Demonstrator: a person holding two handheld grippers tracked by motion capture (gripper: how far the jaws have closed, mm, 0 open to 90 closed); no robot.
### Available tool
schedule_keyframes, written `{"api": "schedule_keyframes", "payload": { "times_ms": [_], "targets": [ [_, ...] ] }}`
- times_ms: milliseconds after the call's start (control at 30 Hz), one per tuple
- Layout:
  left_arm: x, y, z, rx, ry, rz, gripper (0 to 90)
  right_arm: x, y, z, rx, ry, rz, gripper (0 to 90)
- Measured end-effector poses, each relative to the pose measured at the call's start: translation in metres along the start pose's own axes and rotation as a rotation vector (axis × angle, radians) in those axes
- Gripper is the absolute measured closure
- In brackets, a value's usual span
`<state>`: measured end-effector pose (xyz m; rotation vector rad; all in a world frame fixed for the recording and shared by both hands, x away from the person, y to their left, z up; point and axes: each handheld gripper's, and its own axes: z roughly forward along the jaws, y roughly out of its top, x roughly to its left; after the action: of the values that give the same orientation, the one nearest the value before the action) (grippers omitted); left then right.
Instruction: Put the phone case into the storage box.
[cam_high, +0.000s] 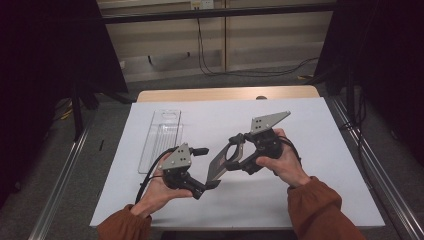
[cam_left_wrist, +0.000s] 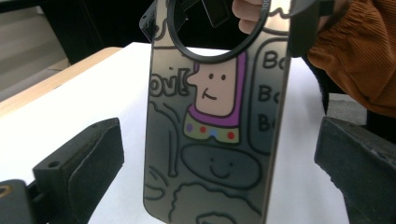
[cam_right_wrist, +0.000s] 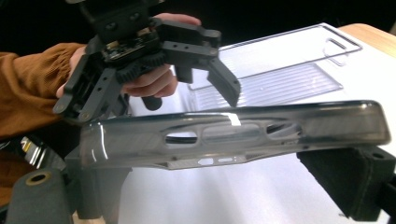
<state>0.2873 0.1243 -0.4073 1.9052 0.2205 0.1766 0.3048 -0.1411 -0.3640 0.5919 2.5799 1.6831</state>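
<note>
High view: phone case (cam_high: 218, 165) held above desk (cam_high: 300, 195) middle, between right gripper (cam_high: 235, 156) and left gripper (cam_high: 212, 184). Right gripper clamped on case edge; left gripper jaws apart, case lower end between them, pads not touching. Step judged: hand-to-hand transfer. Next move calls for left jaws closing before right releases. Clear packaging tray (cam_high: 161, 137) lies toward far left corner. Cartoon print legible: "Bo", "ou!".
</note>
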Motion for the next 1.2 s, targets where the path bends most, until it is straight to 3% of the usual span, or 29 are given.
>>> {"api": "schedule_keyframes", "payload": {
  "times_ms": [33, 133, 333, 467, 567, 833, 967, 1033, 1200],
  "targets": [
    [0.0, 0.0, 0.0, 0.002, -0.002, -0.004, 1.8, 0.0, 0.0, 0.0, 0.002, -0.016, 0.008, 11.9],
    [-0.003, 0.0, 0.002, 0.022, 0.072, 0.039, 3.5, 0.0, 0.001, -0.001, 0.007, -0.042, 0.02, 11.9],
    [-0.01, -0.001, 0.007, -0.006, 0.103, 0.051, 9.3, -0.001, 0.003, -0.001, 0.012, -0.091, 0.052, 11.9],
    [-0.014, -0.002, 0.008, -0.016, 0.156, 0.074, 14.1, -0.001, 0.004, -0.001, 0.012, -0.122, 0.071, 11.9],
    [-0.018, -0.002, 0.01, -0.045, 0.198, 0.059, 16.1, -0.001, 0.005, -0.001, 0.011, -0.15, 0.094, 11.9],
    [-0.022, -0.003, 0.016, -0.052, 0.23, 0.042, 24.5, -0.002, 0.008, -0.002, 0.013, -0.201, 0.154, 11.9],
    [-0.024, -0.006, 0.022, -0.076, 0.262, 0.02, 30.2, -0.001, 0.01, -0.001, 0.017, -0.208, 0.162, 11.9],
    [-0.023, -0.007, 0.023, -0.083, 0.244, -0.004, 33.5, 0.0, 0.01, 0.0, 0.016, -0.207, 0.164, 11.9],
    [-0.023, -0.01, 0.022, -0.093, 0.287, -0.001, 41.0, -0.001, 0.01, 0.001, 0.022, -0.214, 0.176, 11.9]
  ]
}}
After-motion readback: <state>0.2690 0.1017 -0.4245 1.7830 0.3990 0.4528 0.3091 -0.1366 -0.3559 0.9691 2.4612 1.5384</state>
